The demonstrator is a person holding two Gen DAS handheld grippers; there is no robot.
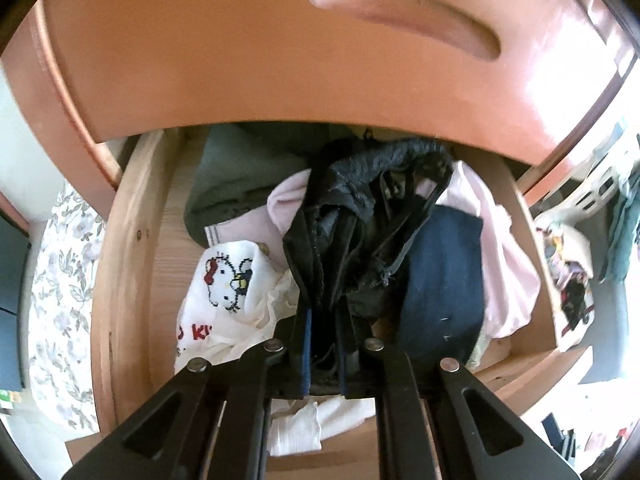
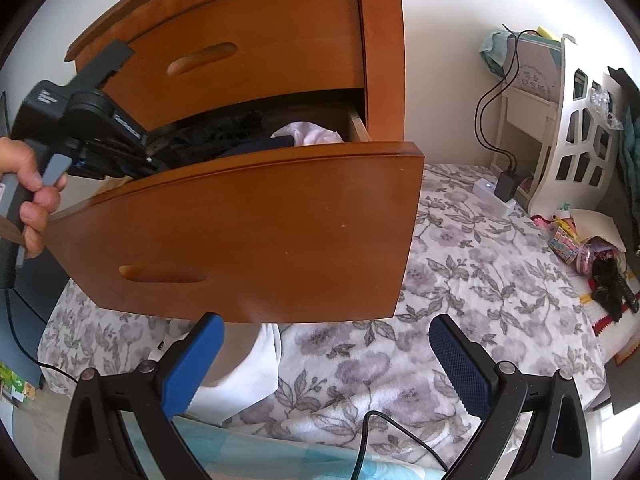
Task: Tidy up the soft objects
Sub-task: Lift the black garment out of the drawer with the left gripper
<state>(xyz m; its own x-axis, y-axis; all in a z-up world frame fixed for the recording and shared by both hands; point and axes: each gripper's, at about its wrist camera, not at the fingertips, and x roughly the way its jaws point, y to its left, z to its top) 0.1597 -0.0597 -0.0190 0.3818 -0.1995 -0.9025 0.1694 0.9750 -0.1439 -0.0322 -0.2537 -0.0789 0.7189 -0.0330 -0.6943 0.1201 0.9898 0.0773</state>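
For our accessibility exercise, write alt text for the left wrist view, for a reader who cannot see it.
The left hand-held gripper is shut on a black lacy garment over an open wooden drawer of clothes, including a white Hello Kitty cloth, pink fabric and a navy item.

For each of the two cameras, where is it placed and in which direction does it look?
Left wrist: on the left gripper, looking down into the open drawer, its fingers shut on a black garment.
Right wrist: on the right gripper, open, outside, facing the drawer front over a floral cover; a hand shows.
Shared: drawer, left gripper.
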